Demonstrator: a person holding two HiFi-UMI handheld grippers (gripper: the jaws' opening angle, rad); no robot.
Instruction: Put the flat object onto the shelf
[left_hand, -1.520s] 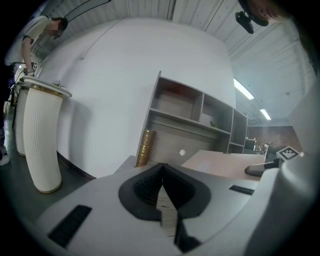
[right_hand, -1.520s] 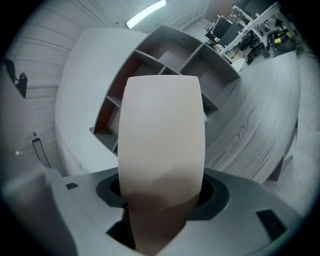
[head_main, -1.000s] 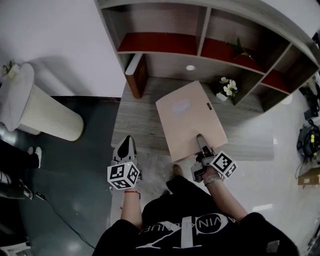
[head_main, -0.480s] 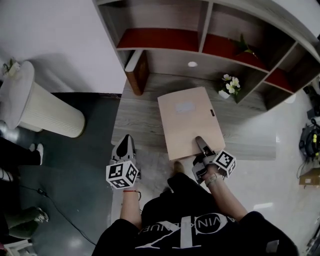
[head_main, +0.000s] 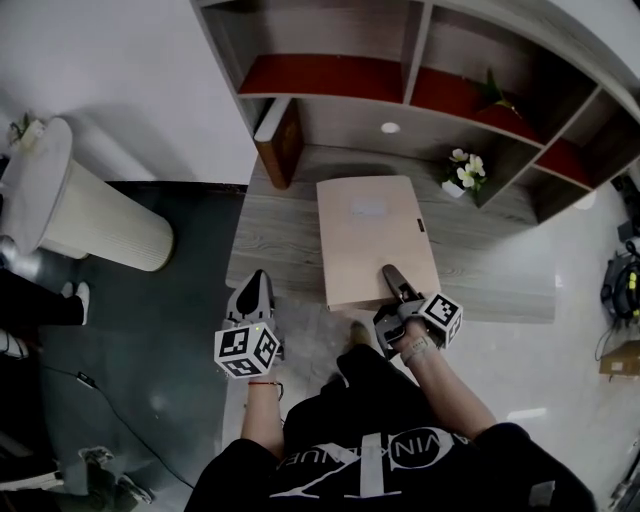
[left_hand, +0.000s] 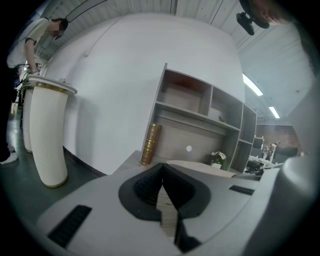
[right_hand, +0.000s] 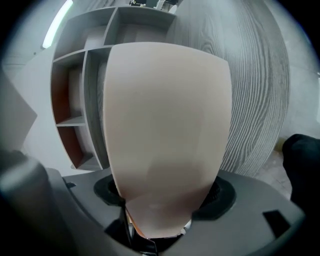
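- Flat object (head_main: 372, 235) lies flat on the shelf's (head_main: 283, 238) lower grey board, its near edge between your right gripper's (head_main: 391, 274) fingers.
- Right fingers are opening, not pressing it.
- Left gripper (head_main: 254, 284): fingers closed, empty.

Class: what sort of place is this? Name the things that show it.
Probably a staged indoor studio or lab: an open-compartment shelf unit, a white pedestal, and loose cables and gear nearby.

Smooth, matt tan card on the flat object (head_main: 372, 235); grey wood grain, matt, across the shelf (head_main: 280, 235); ribbed cream pedestal (head_main: 105, 235); ribbed gold-metallic cylinder (left_hand: 150, 144); faintly glossy dark floor (head_main: 160, 350).
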